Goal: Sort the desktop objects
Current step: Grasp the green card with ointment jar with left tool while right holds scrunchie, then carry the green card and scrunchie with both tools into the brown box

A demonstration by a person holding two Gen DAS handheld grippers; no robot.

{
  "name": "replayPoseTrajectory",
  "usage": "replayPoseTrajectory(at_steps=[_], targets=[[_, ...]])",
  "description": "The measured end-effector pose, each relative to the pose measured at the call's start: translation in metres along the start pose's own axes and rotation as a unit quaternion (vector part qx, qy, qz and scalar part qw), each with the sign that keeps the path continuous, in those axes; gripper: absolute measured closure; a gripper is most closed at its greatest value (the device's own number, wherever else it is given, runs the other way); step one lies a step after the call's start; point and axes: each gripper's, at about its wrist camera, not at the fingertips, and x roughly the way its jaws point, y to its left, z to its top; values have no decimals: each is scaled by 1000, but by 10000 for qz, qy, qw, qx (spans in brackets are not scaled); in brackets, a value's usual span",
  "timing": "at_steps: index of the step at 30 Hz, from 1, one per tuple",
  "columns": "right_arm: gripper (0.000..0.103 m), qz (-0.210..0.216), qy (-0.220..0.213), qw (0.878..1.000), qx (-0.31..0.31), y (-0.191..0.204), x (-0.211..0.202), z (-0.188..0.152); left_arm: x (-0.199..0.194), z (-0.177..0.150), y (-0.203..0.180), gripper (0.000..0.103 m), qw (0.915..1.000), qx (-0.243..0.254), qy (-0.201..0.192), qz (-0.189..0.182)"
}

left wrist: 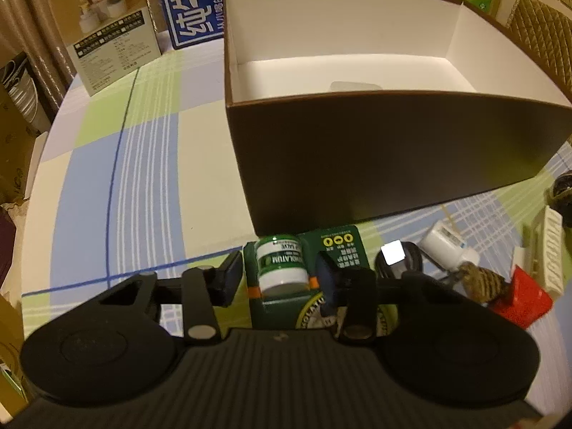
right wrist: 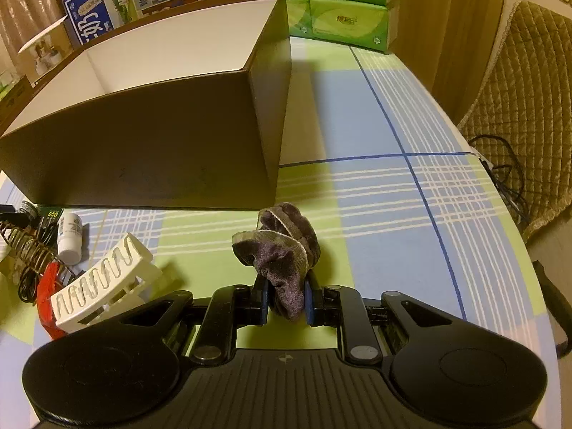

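Note:
A big brown box (left wrist: 393,150) with a white inside stands open on the checked tablecloth; it also shows in the right wrist view (right wrist: 143,150). My left gripper (left wrist: 280,271) is open around a green card pack (left wrist: 332,250) holding a small green-and-white Mentholatum jar (left wrist: 281,266). The fingers stand on either side of the jar, with a gap on the left. My right gripper (right wrist: 286,300) is shut on a purple velvet scrunchie (right wrist: 282,250), held just above the cloth in front of the box.
Between the grippers lie a white bottle (right wrist: 69,237), a white slotted rack (right wrist: 103,282), a red item (left wrist: 522,300), a rope toy (left wrist: 479,282) and black cables (left wrist: 397,264). Cartons (left wrist: 107,28) and green tissue packs (right wrist: 343,21) stand behind. A chair (right wrist: 518,107) is at the right.

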Motion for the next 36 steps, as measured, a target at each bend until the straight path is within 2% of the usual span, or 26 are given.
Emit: replayPoseTrajectory(at_steps=[3,10,17,24,30,36], targets=[[87,-6,2,10000,2,0,0,0,9,0,4,75,9999,6,58,-90],[87,-3,12,10000,-12,0,0,0,0,-17,17,75,9998,126,56,-111],[87,46,25,10000,0,0,-1,-1,-29,-52,42,75,9995,-154,289,43],[87,159,68,9998,-100,7,-5,-7,-48,-80,45,74,9979,-501,381,123],[87,226,75,9996,-173,12,-8,-9,-49,-78,40,75,9977,-562,283,253],[87,313,33,9993,-215,13,-17,-13,-55,-77,33,75,9987,-419,231,167]])
